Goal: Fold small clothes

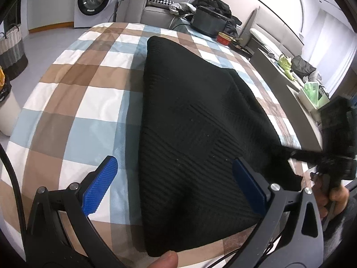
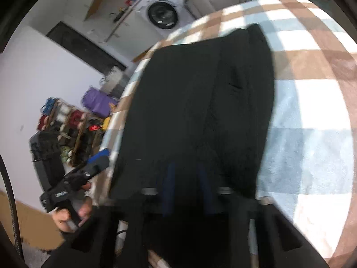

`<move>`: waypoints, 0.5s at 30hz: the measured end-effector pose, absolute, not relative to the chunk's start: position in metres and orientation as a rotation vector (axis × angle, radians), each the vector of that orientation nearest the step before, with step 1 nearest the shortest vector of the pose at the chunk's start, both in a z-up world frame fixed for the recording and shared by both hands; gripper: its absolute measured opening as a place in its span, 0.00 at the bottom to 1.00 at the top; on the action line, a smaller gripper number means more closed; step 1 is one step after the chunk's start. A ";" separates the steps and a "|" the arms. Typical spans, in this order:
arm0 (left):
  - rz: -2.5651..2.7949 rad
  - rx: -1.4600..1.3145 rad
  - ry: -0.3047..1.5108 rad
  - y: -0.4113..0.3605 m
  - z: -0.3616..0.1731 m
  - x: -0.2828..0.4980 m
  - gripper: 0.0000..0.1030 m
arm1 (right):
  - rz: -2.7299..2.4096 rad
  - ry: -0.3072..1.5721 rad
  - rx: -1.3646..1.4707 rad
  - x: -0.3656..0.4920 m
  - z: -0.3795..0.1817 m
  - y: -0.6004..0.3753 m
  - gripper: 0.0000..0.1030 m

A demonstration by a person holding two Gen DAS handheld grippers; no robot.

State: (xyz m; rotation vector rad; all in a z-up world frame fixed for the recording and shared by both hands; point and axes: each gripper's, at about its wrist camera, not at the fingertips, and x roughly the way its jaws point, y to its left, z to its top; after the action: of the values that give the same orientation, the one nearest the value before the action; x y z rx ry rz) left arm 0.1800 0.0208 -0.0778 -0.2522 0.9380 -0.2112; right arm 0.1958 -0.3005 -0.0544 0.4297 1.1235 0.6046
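Note:
A black ribbed garment (image 1: pixel 189 122) lies folded lengthwise on a plaid tablecloth (image 1: pixel 78 89). My left gripper (image 1: pixel 174 162) hangs open over its near end, with one blue pad above the cloth and the other above the garment, gripping nothing. At the right edge, my right gripper (image 1: pixel 316 158) holds a corner of the garment that is drawn out toward it. In the blurred right wrist view the garment (image 2: pixel 189 100) runs away from my right gripper (image 2: pixel 187 167), whose fingers are shut on its near edge. My left gripper (image 2: pixel 96 165) shows beside the table, held by a hand (image 2: pixel 67 218).
A black box (image 1: pixel 209 22) and a red tin (image 1: pixel 224 38) sit at the table's far end, before a sofa piled with clothes. A washing machine (image 1: pixel 93 0) and a woven basket (image 1: pixel 12 44) stand to the left. A cluttered shelf (image 2: pixel 67 122) is beside the table.

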 end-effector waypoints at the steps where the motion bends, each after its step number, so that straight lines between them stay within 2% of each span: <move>1: -0.207 -0.252 0.939 0.022 -0.077 0.179 0.99 | 0.611 1.080 0.420 0.196 -0.046 -0.299 0.06; 5: -0.194 -0.259 0.947 0.026 -0.081 0.176 0.99 | 0.563 0.997 0.334 0.176 -0.026 -0.297 0.05; 10: -0.208 -0.230 0.969 0.015 -0.084 0.177 0.99 | 0.473 1.103 0.314 0.172 -0.063 -0.298 0.07; 15: -0.235 -0.180 0.960 -0.009 -0.077 0.173 0.99 | 0.549 1.093 0.379 0.161 -0.055 -0.313 0.24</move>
State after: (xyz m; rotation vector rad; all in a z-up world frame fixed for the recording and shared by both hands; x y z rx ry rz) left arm 0.1728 -0.0090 -0.0768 -0.1798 0.9604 -0.2352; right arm 0.1615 -0.3131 -0.0546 0.3792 1.0931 0.5492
